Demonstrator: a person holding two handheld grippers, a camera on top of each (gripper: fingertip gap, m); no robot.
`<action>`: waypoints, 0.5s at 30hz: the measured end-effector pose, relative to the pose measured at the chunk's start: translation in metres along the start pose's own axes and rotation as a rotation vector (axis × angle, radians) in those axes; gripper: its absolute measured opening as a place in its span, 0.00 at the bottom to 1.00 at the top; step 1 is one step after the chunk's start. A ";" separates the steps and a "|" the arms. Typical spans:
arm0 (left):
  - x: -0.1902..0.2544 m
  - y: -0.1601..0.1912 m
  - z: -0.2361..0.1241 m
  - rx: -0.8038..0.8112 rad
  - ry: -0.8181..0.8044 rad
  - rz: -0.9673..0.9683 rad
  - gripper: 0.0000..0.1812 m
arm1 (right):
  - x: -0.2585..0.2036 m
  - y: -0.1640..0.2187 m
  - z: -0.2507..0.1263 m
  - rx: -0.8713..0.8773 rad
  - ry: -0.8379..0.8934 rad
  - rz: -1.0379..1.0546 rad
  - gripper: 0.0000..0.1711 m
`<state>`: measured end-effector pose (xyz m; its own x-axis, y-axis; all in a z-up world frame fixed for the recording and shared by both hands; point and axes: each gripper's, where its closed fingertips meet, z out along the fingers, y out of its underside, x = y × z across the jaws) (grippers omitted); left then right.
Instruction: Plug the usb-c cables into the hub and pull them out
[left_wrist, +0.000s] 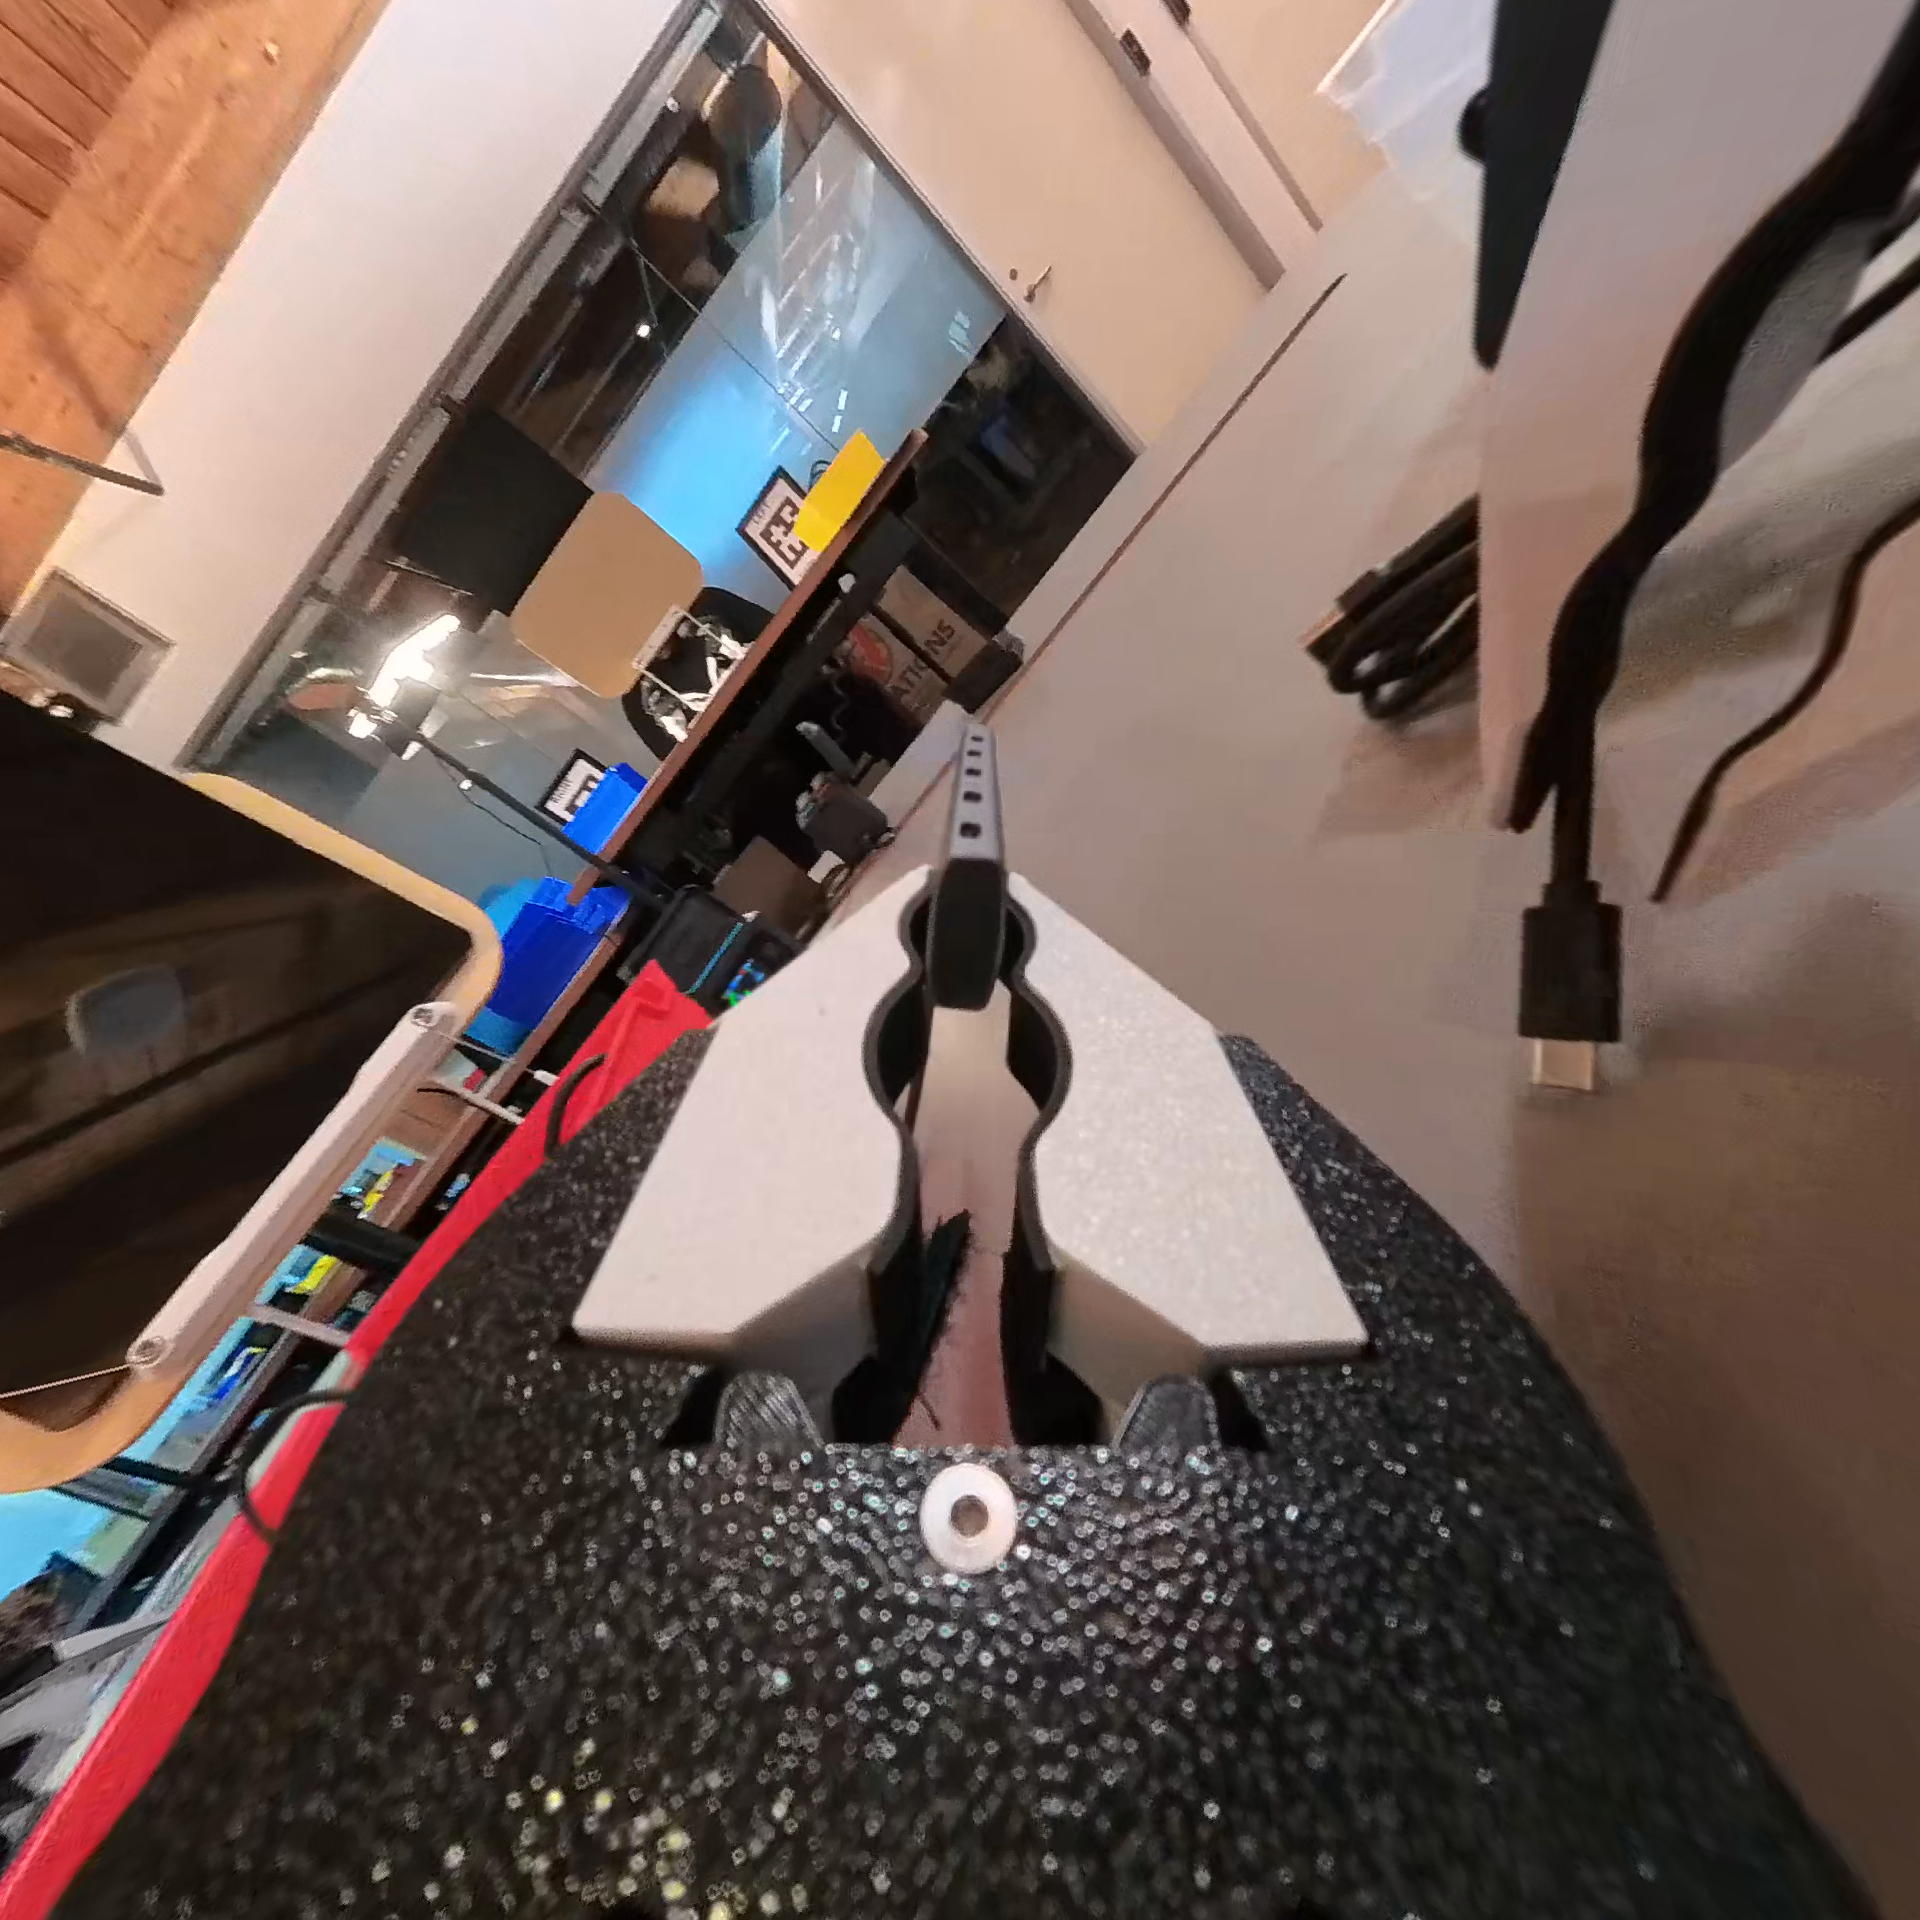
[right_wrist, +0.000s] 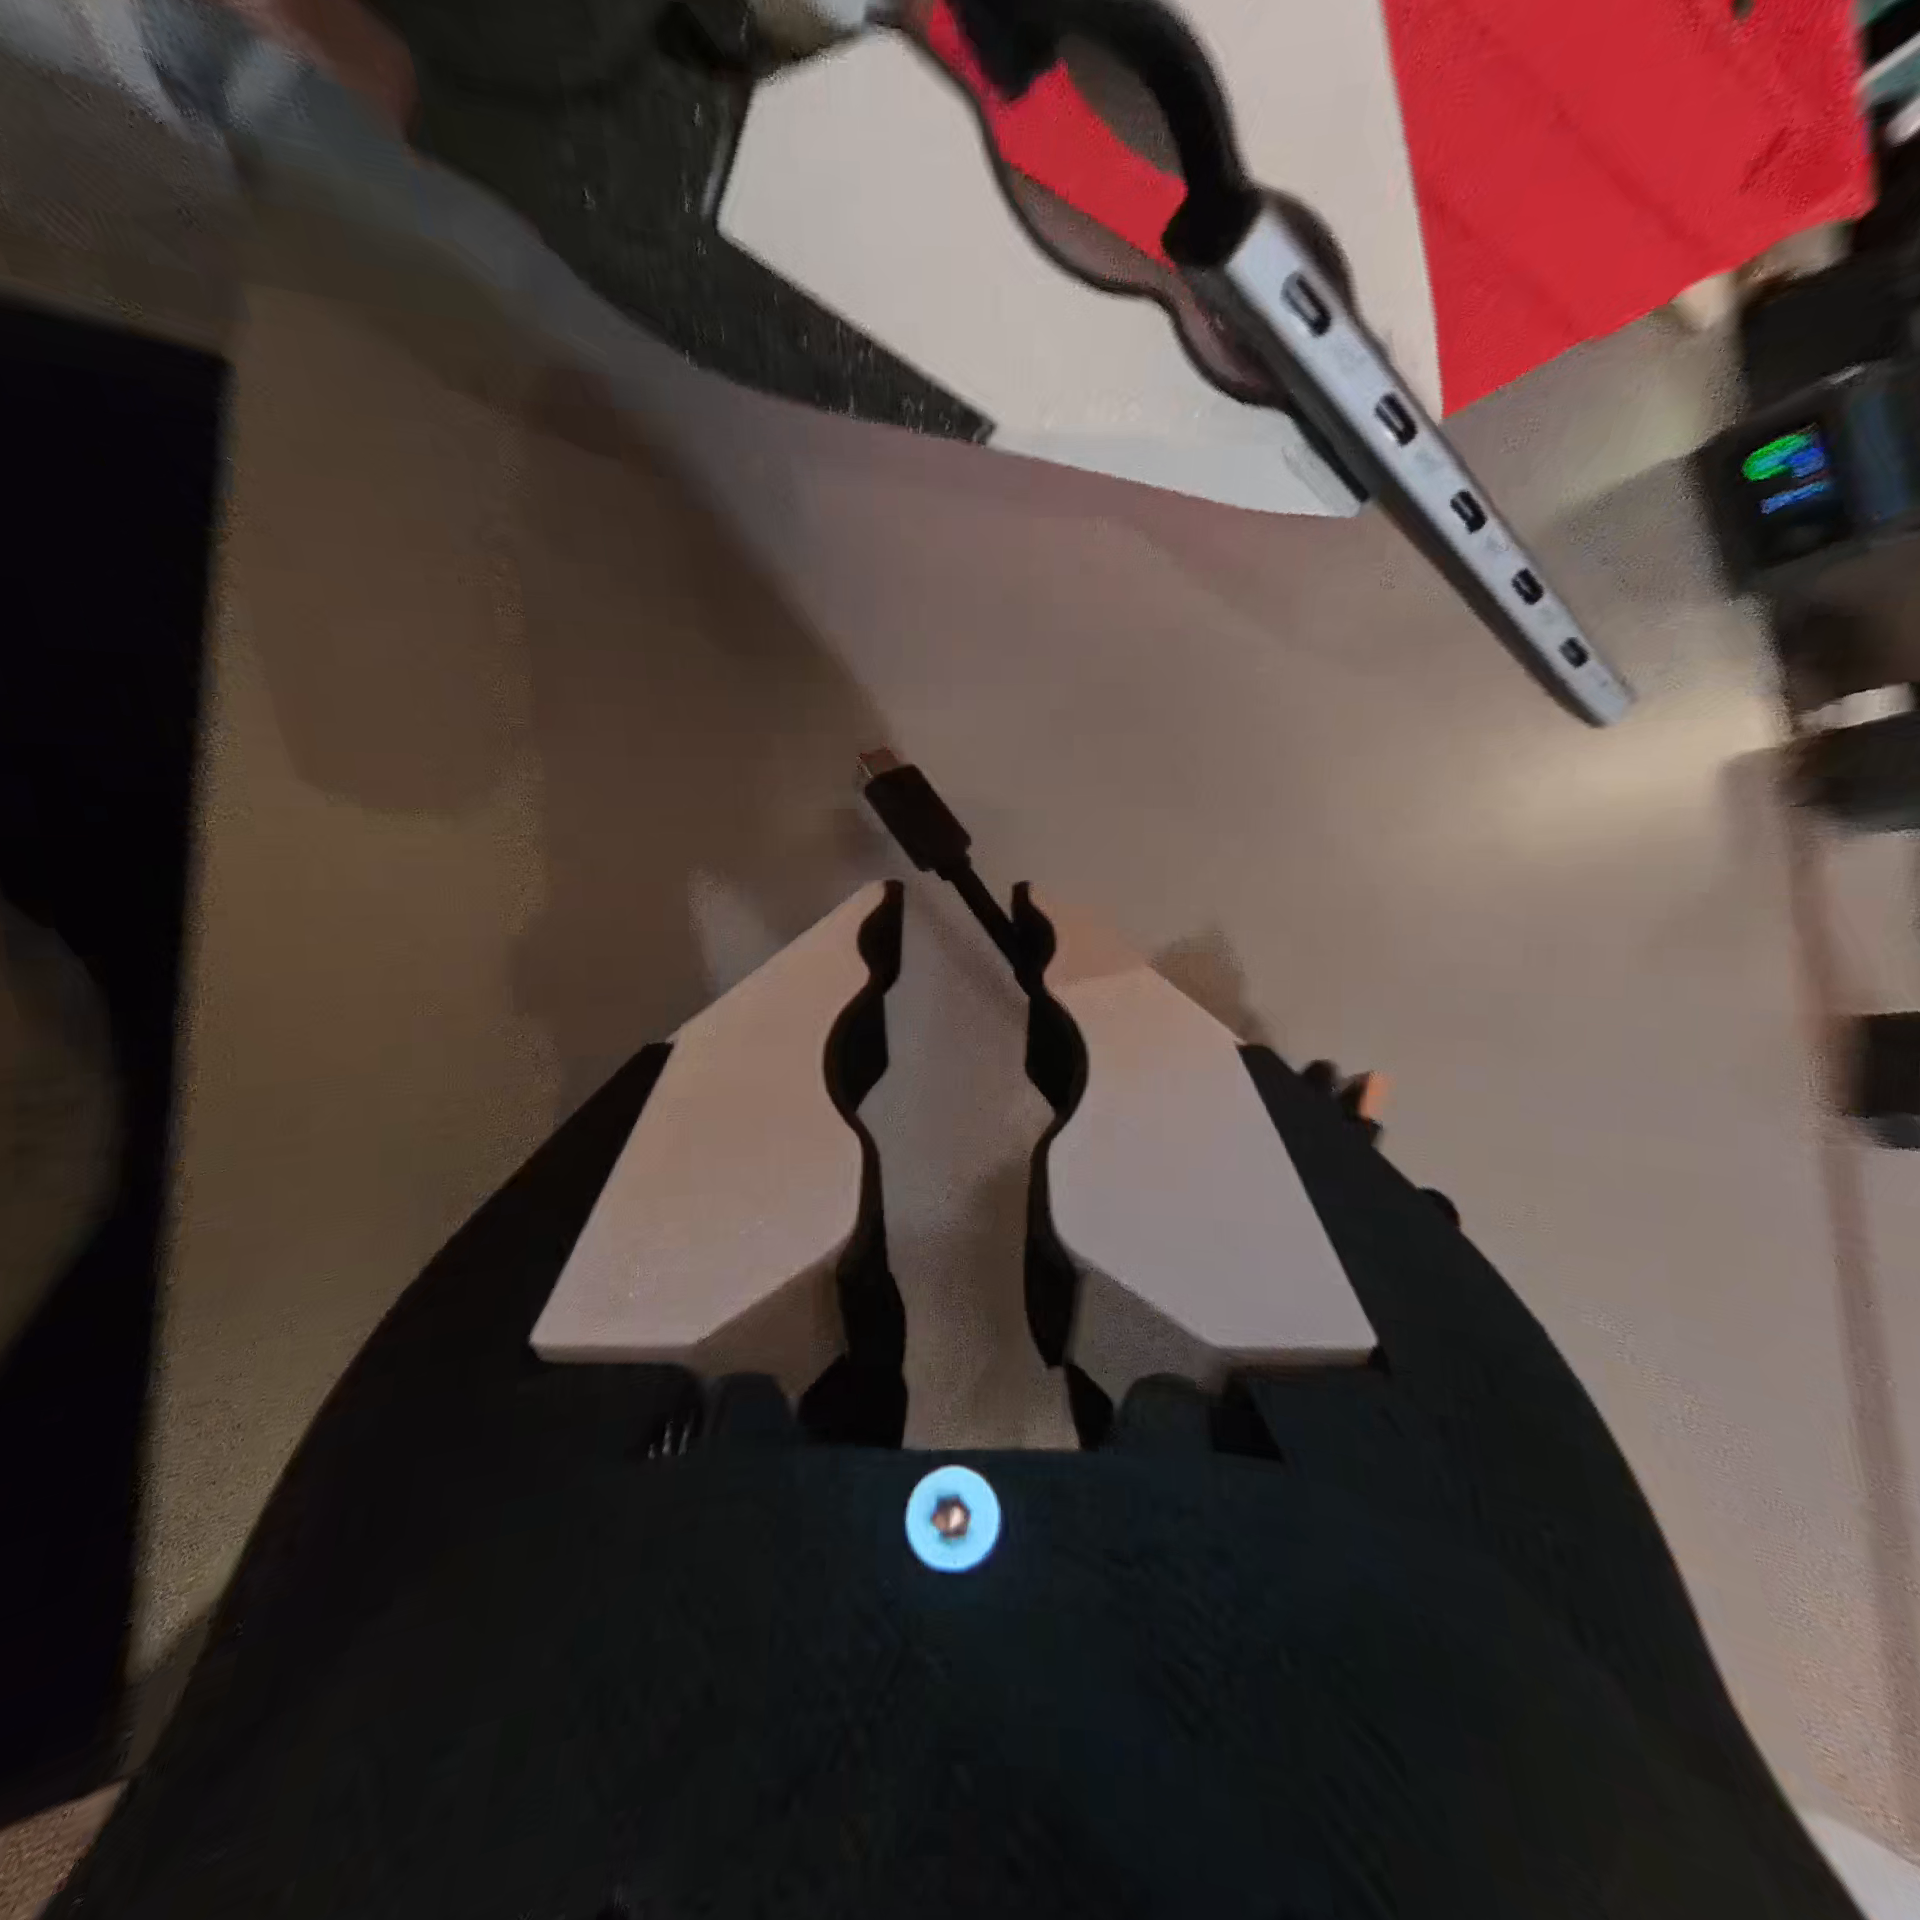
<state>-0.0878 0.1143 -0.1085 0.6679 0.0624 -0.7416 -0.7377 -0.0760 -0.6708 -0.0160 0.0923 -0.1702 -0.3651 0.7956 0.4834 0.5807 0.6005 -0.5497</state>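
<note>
My left gripper (left_wrist: 966, 894) is shut on one end of a slim grey hub (left_wrist: 975, 800), held edge-on with its row of ports in view. The hub also shows in the right wrist view (right_wrist: 1434, 457), slanting down to the right in the air. My right gripper (right_wrist: 958, 894) holds a black usb-c cable just behind its plug (right_wrist: 914, 810); the cable lies against the right finger. In the left wrist view the right gripper (left_wrist: 1595, 857) is at the upper right with the plug (left_wrist: 1569, 987) hanging below it. Plug and hub are apart.
A beige table (right_wrist: 1299, 987) lies below both grippers. A bundle of black cables (left_wrist: 1392, 644) lies on it farther back. A small device with a lit screen (right_wrist: 1797, 488) stands at the right. A red sheet (right_wrist: 1621, 177) and a dark wood-rimmed panel (left_wrist: 156, 1039) are nearby. Left tips to right tips: about 10 centimetres.
</note>
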 end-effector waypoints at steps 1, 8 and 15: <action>0.003 0.001 0.001 -0.002 0.019 -0.012 0.04 | -0.004 -0.002 -0.004 0.012 -0.059 0.062 0.14; 0.011 0.001 0.002 0.008 0.100 -0.062 0.04 | -0.007 -0.021 -0.046 0.072 -0.201 0.156 0.18; 0.016 -0.002 0.001 0.039 0.157 -0.116 0.04 | 0.003 -0.019 -0.032 0.060 -0.159 0.239 0.23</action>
<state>-0.0754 0.1167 -0.1191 0.7535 -0.0876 -0.6516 -0.6562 -0.0383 -0.7536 -0.0046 0.0808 -0.1362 -0.3350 0.9149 0.2253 0.6216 0.3943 -0.6769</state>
